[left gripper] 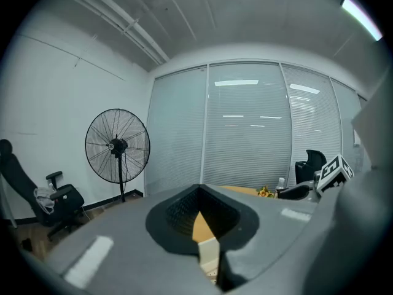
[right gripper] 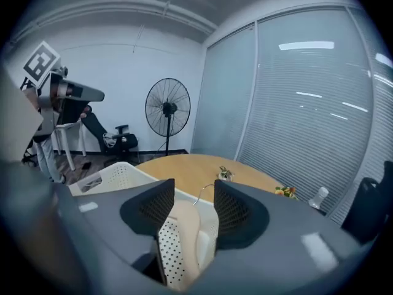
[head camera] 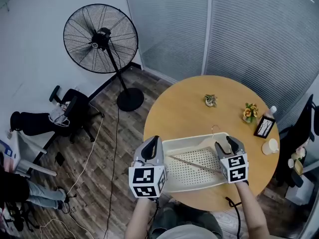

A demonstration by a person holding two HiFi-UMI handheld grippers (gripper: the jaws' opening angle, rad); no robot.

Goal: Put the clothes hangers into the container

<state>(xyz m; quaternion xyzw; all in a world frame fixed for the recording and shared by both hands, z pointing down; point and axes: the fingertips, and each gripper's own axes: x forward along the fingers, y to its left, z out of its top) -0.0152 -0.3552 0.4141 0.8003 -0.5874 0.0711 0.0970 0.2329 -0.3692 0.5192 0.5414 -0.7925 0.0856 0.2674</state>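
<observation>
A white perforated container (head camera: 192, 139) sits at the near side of the round wooden table (head camera: 189, 103). A wooden clothes hanger (head camera: 194, 164) lies slantwise inside it, its wire hook (head camera: 214, 129) poking over the far rim. My left gripper (head camera: 153, 144) is at the container's left end, its jaws nearly together with the white wall (left gripper: 209, 254) between them. My right gripper (head camera: 225, 144) is at the right end, pads pressed on the rim (right gripper: 178, 238). The hook (right gripper: 206, 192) shows just beyond the right gripper (right gripper: 191, 211).
On the far right of the table stand a small plant (head camera: 210, 100), flowers (head camera: 250, 112), a picture frame (head camera: 264, 127), a bottle (head camera: 271, 111) and a cup (head camera: 270, 146). A pedestal fan (head camera: 99, 38) and an office chair (head camera: 70, 111) stand on the floor to the left, with cables.
</observation>
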